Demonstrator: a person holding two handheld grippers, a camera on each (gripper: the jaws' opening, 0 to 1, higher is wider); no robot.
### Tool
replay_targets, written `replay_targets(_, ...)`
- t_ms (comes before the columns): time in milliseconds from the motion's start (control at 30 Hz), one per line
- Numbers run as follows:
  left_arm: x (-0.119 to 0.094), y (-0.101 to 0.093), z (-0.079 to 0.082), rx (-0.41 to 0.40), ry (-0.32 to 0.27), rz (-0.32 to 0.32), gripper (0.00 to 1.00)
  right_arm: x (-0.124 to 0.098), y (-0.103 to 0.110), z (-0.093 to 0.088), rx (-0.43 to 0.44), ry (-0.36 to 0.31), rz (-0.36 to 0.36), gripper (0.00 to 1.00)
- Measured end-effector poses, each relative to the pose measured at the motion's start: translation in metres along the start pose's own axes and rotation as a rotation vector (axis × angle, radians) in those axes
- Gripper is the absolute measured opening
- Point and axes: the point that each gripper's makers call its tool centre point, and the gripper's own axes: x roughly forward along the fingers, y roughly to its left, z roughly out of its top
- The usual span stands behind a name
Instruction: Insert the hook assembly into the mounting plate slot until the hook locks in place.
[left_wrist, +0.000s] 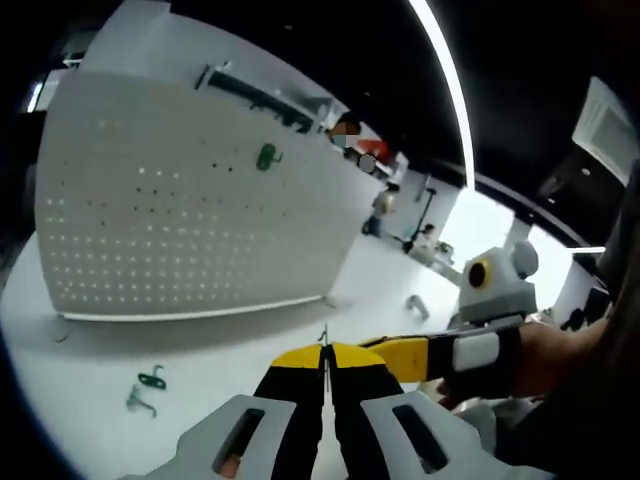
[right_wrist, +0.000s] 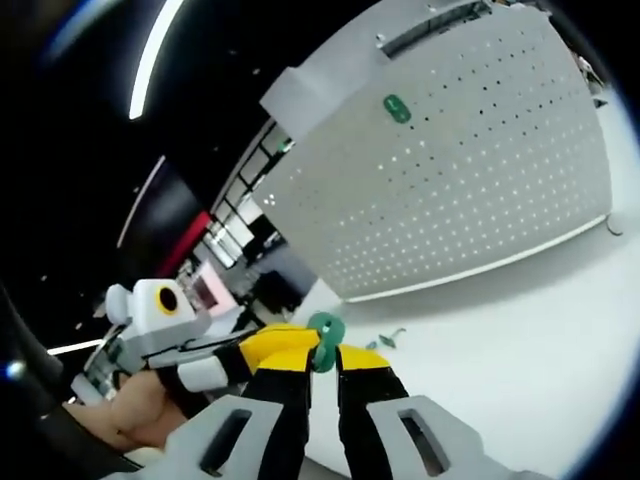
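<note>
The white pegboard mounting plate (left_wrist: 190, 200) (right_wrist: 450, 170) stands upright on the table, with one green hook (left_wrist: 266, 156) (right_wrist: 397, 108) hung high on it. My left gripper (left_wrist: 324, 352) is shut, and a thin metal wire (left_wrist: 323, 336) pokes up from between its yellow tips. My right gripper (right_wrist: 322, 358) is shut on a round green hook piece (right_wrist: 324, 340). The two grippers meet tip to tip in front of the board: the right gripper (left_wrist: 405, 356) comes in from the right of the left gripper view, and the left gripper (right_wrist: 262, 345) from the left of the right gripper view.
Two spare hooks (left_wrist: 150, 385) (right_wrist: 388, 338) lie on the white table (left_wrist: 230, 350) before the board. A bare metal hook (left_wrist: 416, 306) lies off the board's end. A hand (left_wrist: 545, 360) holds the right gripper. People and benches show in the dark room behind.
</note>
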Motion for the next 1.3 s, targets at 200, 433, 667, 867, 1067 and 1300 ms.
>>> replay_targets(200,0.000,-0.003,0.004,-0.013,-0.024,-0.009,0.01,-0.002,0.004,0.006,0.041,-0.034,0.022,0.03)
replay_targets(433,-0.003,-0.005,0.010,0.005,-0.055,-0.017,0.01,-0.003,0.007,0.011,0.094,-0.059,0.045,0.02)
replay_targets(667,-0.005,-0.007,0.014,0.066,-0.061,-0.013,0.01,-0.002,0.010,0.012,0.085,-0.064,0.050,0.01)
replay_targets(867,-0.006,-0.009,0.016,0.123,-0.060,-0.013,0.02,-0.003,0.013,0.013,-0.001,-0.055,0.044,0.00)
replay_targets(1067,-0.007,-0.010,0.017,0.194,-0.040,-0.011,0.03,-0.002,0.013,0.019,-0.159,-0.047,0.015,0.00)
replay_targets(1300,-0.011,-0.004,0.022,0.150,-0.044,0.001,0.22,-0.003,0.015,0.024,-0.336,-0.033,-0.014,0.00)
